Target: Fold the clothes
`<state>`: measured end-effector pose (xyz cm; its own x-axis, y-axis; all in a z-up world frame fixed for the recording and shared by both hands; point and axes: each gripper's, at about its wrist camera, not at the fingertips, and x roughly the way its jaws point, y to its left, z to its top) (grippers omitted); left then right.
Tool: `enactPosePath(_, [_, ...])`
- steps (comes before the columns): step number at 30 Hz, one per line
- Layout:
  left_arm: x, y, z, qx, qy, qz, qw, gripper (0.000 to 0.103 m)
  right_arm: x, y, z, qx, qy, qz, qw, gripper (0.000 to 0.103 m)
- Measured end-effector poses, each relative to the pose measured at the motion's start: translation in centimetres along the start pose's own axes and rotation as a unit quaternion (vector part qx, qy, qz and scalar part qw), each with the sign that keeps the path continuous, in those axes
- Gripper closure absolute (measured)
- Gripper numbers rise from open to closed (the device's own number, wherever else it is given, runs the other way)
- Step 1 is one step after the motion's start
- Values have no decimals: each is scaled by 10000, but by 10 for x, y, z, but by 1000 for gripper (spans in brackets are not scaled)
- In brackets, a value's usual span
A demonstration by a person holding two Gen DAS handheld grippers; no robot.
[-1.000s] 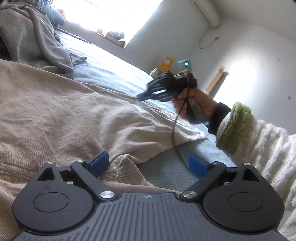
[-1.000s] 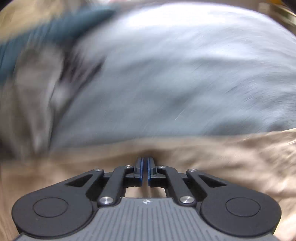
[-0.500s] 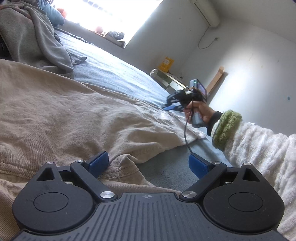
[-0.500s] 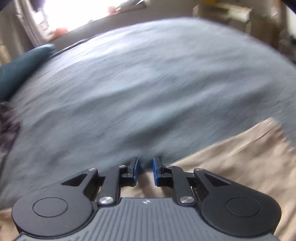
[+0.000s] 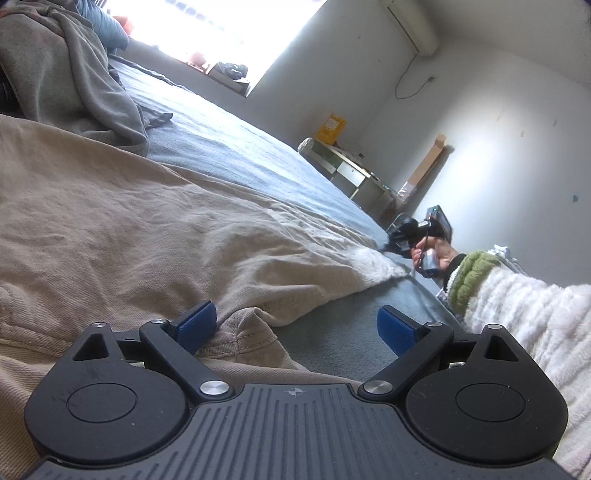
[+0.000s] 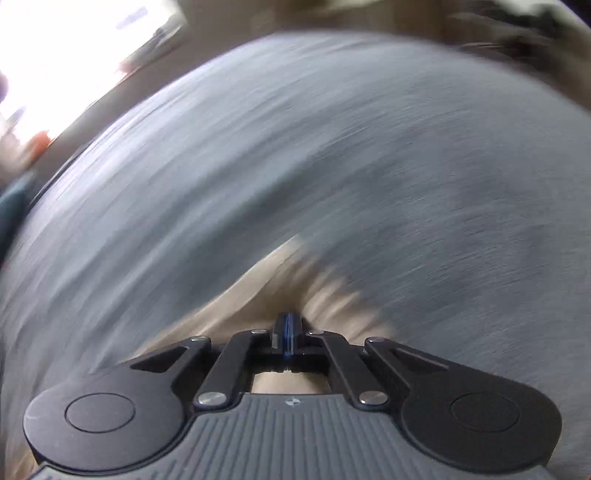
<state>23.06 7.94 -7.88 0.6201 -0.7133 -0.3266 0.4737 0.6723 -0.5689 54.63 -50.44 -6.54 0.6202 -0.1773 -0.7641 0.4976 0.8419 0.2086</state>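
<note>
A beige garment [image 5: 155,229] lies spread over the grey-blue bed cover [image 5: 236,147]. My left gripper [image 5: 295,326] hovers open over the garment's near hem, and a fold of that hem lies by the left pad [image 5: 195,323]. The right gripper [image 5: 400,240], held by a hand in a white fleece sleeve [image 5: 524,314], is at the garment's far corner. In the blurred right wrist view, the right gripper [image 6: 286,325] has its jaws closing, pads nearly together. The beige garment [image 6: 266,288] bunches to a peak at their tips.
A grey garment [image 5: 70,74] lies crumpled at the back left of the bed. A bright window [image 5: 221,33] sits behind it. A low shelf [image 5: 354,173] and a cardboard strip [image 5: 428,162] stand by the white wall beyond the bed's far end.
The right gripper swept along the garment's edge to its far corner, away from the left gripper, opening a little on the way and then closing. The left gripper stayed still and open.
</note>
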Motion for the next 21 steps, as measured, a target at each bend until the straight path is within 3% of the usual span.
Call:
enactPosePath(2, [0,1,0,-4,0,-14,10000,7,-15,5,-2,-375,-300,-455,9978,88])
enactPosePath(3, [0,1,0,-7,-1,-17,10000,7,-26,12,-7,-549,-325,-242,9977,88])
enactPosePath(6, [0,1,0,-6,-9,-22,10000,7,-68,46,-35,-1127,-78,1011,9884,88])
enactPosePath(8, [0,0,0,0,-12,-22,10000,7,-101,90,-76,-1909,408,1891,9624,87])
enactPosePath(10, [-1,1,0,-4,-19,-34,10000,7,-133,142,-128,-2903,835,2597,9172,87])
enactPosePath(12, [-2,2,0,-28,-30,-63,10000,7,-171,191,-188,-3991,1007,3164,8547,87])
enactPosePath(14, [-2,2,0,-49,-36,-87,9999,7,-205,228,-245,-4940,1066,3625,7830,88])
enactPosePath(17, [-3,2,0,-54,-38,-101,9999,7,-225,248,-292,-5733,1140,3642,7251,88])
enactPosePath(18, [-3,2,0,-55,-38,-105,9999,7,-218,246,-294,-5816,1181,3499,7249,88])
enactPosePath(21, [-3,2,0,-58,-39,-117,9999,7,-180,217,-256,-5392,1236,3154,7710,90])
